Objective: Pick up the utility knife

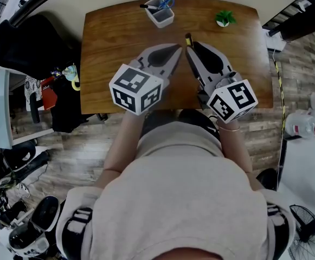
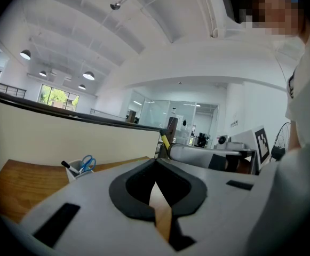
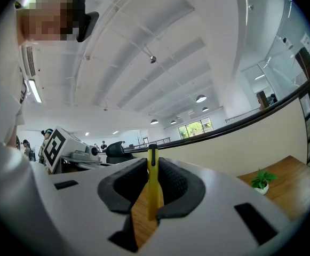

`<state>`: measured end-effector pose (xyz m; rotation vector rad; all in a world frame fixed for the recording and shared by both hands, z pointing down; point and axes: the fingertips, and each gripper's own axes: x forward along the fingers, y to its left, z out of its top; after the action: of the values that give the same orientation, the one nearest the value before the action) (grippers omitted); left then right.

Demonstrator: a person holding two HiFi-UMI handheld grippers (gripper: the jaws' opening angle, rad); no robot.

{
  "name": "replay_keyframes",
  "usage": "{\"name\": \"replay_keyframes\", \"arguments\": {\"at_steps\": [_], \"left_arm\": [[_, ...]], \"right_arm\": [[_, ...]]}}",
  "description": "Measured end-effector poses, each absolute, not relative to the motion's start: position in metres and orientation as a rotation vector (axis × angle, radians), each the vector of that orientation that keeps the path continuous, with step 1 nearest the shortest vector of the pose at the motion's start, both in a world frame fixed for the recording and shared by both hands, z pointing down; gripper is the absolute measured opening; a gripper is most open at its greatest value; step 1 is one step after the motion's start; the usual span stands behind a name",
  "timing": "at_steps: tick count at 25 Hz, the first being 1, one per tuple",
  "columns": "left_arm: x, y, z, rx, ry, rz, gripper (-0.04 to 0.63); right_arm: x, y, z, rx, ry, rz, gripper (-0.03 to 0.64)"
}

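A person is standing at a wooden table, holding both grippers up over its middle with the tips nearly meeting. The right gripper is clamping the yellow utility knife edge-on between its ribbed black pads, clear of the tabletop, with the knife's dark-tipped end poking out past the jaw tips. The left gripper is carrying nothing, its jaws closed together. The hold looks narrow, so the thin knife is likely at risk of pivoting or sliding out if the squeeze is eased. The left gripper, sitting so near, could also knock the protruding end. The head view is showing only that small end of the knife and how close the two tips are. The right gripper view is showing the yellow body seated between the pads. The left gripper view alone is showing the knife's end from the side. A pen cup holding blue-handled scissors is sitting near the far edge, and a small potted plant towards the far right corner.
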<state>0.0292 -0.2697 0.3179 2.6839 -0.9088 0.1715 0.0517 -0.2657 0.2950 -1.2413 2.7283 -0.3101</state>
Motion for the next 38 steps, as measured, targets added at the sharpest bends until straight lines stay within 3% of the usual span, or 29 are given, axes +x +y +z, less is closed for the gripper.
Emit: {"name": "replay_keyframes", "arguments": {"at_steps": [38], "left_arm": [[0.025, -0.284, 0.318, 2.665, -0.902, 0.131, 0.014]], "right_arm": [[0.046, -0.278, 0.3, -1.252, 2.748, -0.314, 0.075]]}}
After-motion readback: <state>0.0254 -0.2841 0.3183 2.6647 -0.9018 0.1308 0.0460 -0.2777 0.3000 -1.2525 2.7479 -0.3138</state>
